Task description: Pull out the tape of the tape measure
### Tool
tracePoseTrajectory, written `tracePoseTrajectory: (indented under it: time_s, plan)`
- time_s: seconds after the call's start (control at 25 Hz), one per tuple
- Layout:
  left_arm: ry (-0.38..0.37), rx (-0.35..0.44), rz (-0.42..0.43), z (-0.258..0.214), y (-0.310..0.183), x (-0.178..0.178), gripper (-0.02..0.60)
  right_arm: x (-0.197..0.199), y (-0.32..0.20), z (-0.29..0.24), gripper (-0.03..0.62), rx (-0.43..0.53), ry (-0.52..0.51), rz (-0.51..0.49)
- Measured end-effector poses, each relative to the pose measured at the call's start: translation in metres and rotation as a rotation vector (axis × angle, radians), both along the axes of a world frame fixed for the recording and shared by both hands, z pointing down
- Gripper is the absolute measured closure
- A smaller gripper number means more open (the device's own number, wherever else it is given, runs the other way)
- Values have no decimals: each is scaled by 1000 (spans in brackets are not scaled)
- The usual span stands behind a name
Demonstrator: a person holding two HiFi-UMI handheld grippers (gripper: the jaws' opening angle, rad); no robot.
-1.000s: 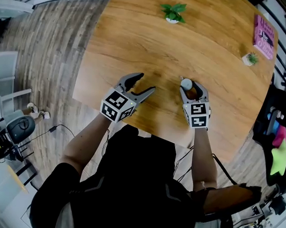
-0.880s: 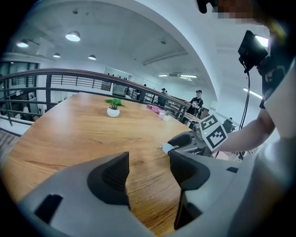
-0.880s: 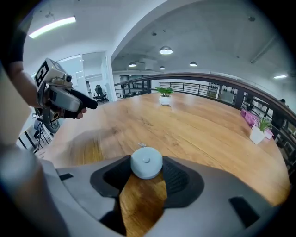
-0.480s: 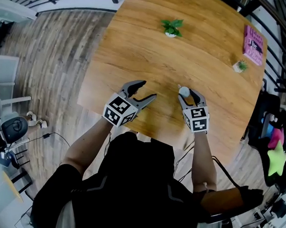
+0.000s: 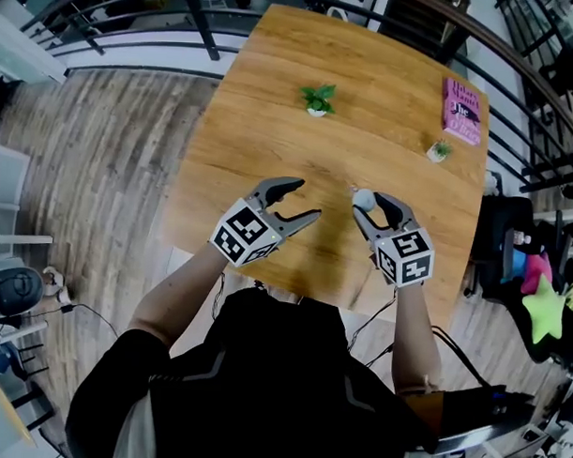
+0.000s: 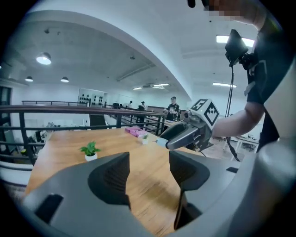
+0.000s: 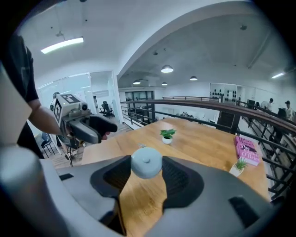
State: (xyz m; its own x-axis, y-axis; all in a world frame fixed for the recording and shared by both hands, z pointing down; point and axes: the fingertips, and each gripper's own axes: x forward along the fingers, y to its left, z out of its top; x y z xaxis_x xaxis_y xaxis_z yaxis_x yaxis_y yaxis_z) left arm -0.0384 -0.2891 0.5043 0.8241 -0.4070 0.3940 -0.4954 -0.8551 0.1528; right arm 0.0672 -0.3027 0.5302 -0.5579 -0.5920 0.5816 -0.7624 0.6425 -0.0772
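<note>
Round tape measure is being clamped betw. right gripper's jaw tips. Left gripper is being held open, empty, nearby.

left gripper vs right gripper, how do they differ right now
The left gripper is open with nothing between its jaws; the right gripper is shut on the round pale-blue tape measure. The left gripper is rolled and angled inward; the right gripper points straight ahead. Both are grey, two-jawed, and held above the wooden table.
</note>
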Motion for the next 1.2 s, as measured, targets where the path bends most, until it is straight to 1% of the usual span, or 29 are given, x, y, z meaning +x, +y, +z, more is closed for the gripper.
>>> tracePoseTrajectory:
  time_s: [0.16, 0.2, 0.28, 0.36, 0.48, 0.56, 0.68, 0.72, 0.76, 0.8, 0.88, 1.04, 1.2]
  plan:
    - [-10, 117, 52, -34, 1, 16, 298, 2, 7, -47, 372, 28, -13, -47]
    - [-13, 141, 72, -41, 3, 21, 309, 2, 9, -57, 372, 31, -19, -56]
    - [-21, 185, 115, -55, 7, 29, 354, 2, 13, -75, 372, 35, -37, -71]
    - [-35, 245, 134, -67, 7, 33, 354, -1, 19, -90, 372, 40, -50, -91]
    - [-50, 328, 138, -85, 6, 39, 354, -9, 29, -105, 372, 47, -30, -142]
    - [-54, 366, 159, -97, 9, 45, 356, -15, 34, -114, 372, 55, -14, -174]
    - [-91, 441, 196, -107, 16, 53, 359, -19, 40, -126, 372, 57, -8, -201]
    - [-100, 468, 204, -110, 19, 55, 366, -19, 42, -129, 372, 55, -5, -209]
    - [-103, 489, 213, -113, 22, 57, 386, -18, 43, -131, 372, 53, 0, -215]
    - [-103, 505, 221, -116, 24, 59, 404, -18, 44, -132, 372, 51, 6, -221]
    - [-107, 534, 233, -121, 27, 61, 416, -18, 45, -133, 372, 45, 19, -232]
    - [-171, 602, 280, -119, 34, 67, 433, -17, 50, -129, 372, 28, 40, -260]
    - [-189, 607, 304, -117, 39, 68, 476, -18, 51, -130, 372, 32, 45, -267]
